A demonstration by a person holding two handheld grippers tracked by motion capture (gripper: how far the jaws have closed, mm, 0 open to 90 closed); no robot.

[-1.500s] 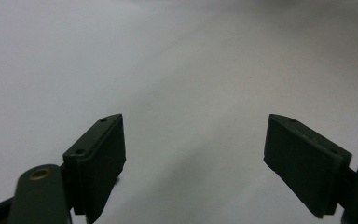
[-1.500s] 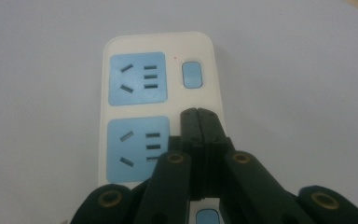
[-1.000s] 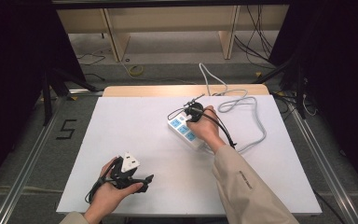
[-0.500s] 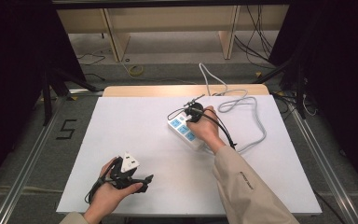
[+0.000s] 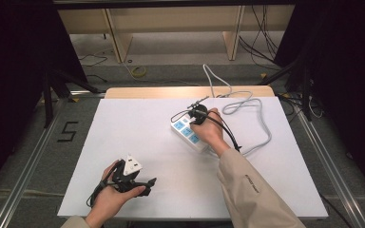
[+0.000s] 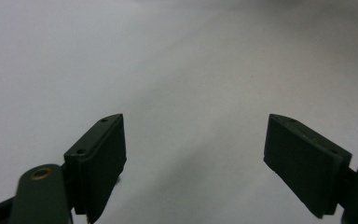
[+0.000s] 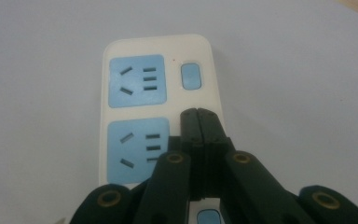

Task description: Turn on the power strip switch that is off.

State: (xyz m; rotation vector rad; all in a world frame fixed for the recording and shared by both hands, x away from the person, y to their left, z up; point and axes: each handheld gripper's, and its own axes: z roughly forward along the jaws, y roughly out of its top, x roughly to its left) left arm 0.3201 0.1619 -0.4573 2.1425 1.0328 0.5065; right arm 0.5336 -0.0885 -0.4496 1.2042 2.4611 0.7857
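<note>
A white power strip with blue socket faces lies near the middle of the white table top; its grey cable loops off to the back right. My right gripper hovers over the strip's far end. In the right gripper view the right gripper has its jaws pressed together with nothing between them, tips just short of a blue switch on the power strip. My left gripper rests at the table's front left, and in the left gripper view the left gripper stands wide open over bare table.
The white table top ends at a wooden strip along its back edge. Beyond it stand wooden shelf legs and loose cables on the floor. Dark curtains flank both sides.
</note>
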